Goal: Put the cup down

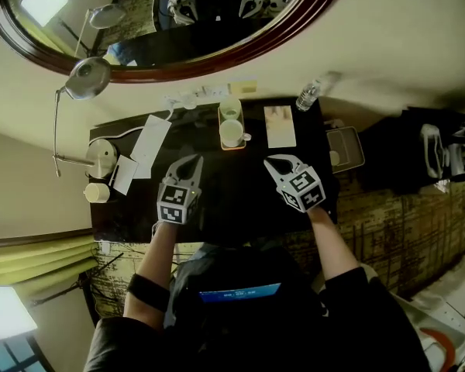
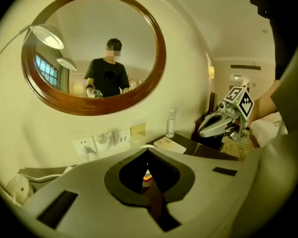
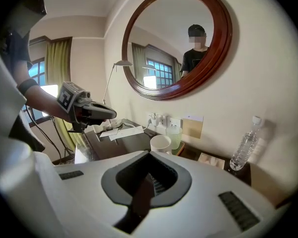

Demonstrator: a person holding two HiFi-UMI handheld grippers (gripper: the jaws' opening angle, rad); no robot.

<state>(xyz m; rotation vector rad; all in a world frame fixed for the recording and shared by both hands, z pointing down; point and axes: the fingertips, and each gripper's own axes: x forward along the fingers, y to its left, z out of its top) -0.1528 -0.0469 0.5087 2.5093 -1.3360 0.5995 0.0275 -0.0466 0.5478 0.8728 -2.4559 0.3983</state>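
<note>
Both tools, left tool (image 1: 194,161) and right tool (image 1: 271,162), are closed and empty. White cup (image 1: 232,132) stands on a tray (image 1: 220,126), upper centre of frame. I judge it set down, so I'd back away without nudging it.

Right gripper (image 3: 149,152): fingers (image 3: 183,181) pressed together, nothing between them. Just beyond the tips, a white cup (image 3: 160,144) stands upright on the dark counter (image 3: 120,147), with a pale green tumbler (image 3: 174,135) close behind it. Water bottle (image 3: 242,152) to the right, near the wall. Left gripper (image 3: 113,114) hovers over papers (image 3: 125,132), fingers together. Oval wood-framed mirror (image 3: 224,46) above.
</note>
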